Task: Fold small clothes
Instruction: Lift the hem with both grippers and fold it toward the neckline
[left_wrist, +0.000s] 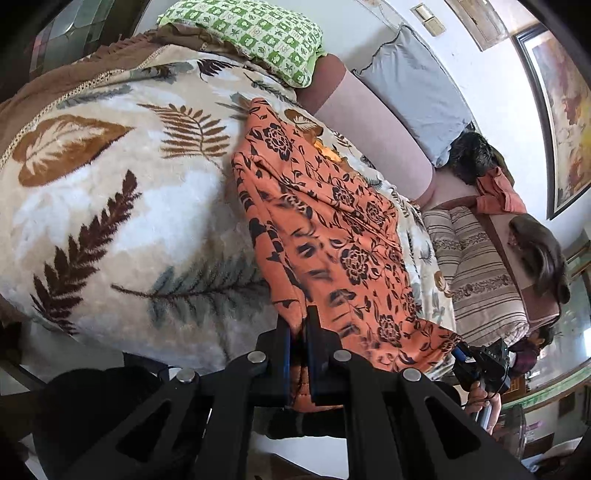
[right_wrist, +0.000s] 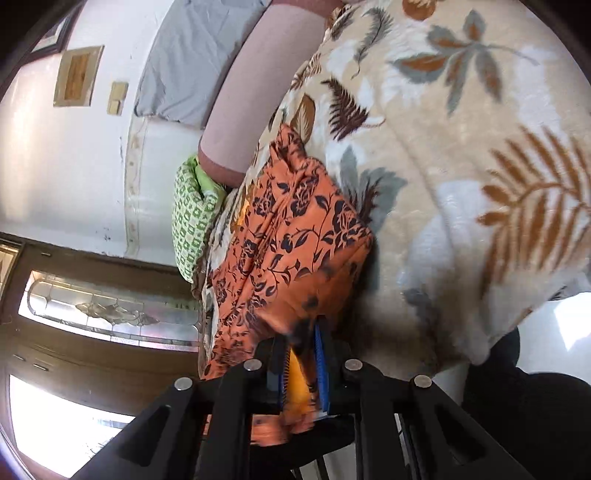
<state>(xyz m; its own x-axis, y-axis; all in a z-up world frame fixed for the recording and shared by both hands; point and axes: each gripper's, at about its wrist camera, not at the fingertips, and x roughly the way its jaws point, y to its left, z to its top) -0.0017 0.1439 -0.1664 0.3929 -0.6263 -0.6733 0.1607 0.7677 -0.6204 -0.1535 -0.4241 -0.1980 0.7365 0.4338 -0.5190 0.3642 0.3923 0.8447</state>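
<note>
Orange flowered garment (left_wrist: 325, 229) lies stretched along the leaf-print blanket (left_wrist: 110, 206) on the bed, its far end reaching toward the pink bolster (left_wrist: 369, 122), its near end raised off the blanket at two places.

Left gripper (left_wrist: 299, 350): jaws clamped tight on the near edge of the cloth, fabric bunched between the blue pads. Right gripper (right_wrist: 303, 365): likewise clenched on a thicker wad of the same garment (a yellow-orange inner layer shows between its pads). In the left wrist view the right gripper (left_wrist: 480, 363) sits at the garment's other near corner, held by a hand (left_wrist: 482, 400).

Green checked pillow (left_wrist: 251, 37) and grey pillow (left_wrist: 413, 85) lie beyond, apart from the cloth.

Risks, judged:
- Right grip holds several layers; a fold carried over may drag hidden layers and come out lopsided.
- Plush blanket may cling to the far end, so the cloth bunches instead of sliding.
- Uneven pull between the two hands would skew the edge.
</note>
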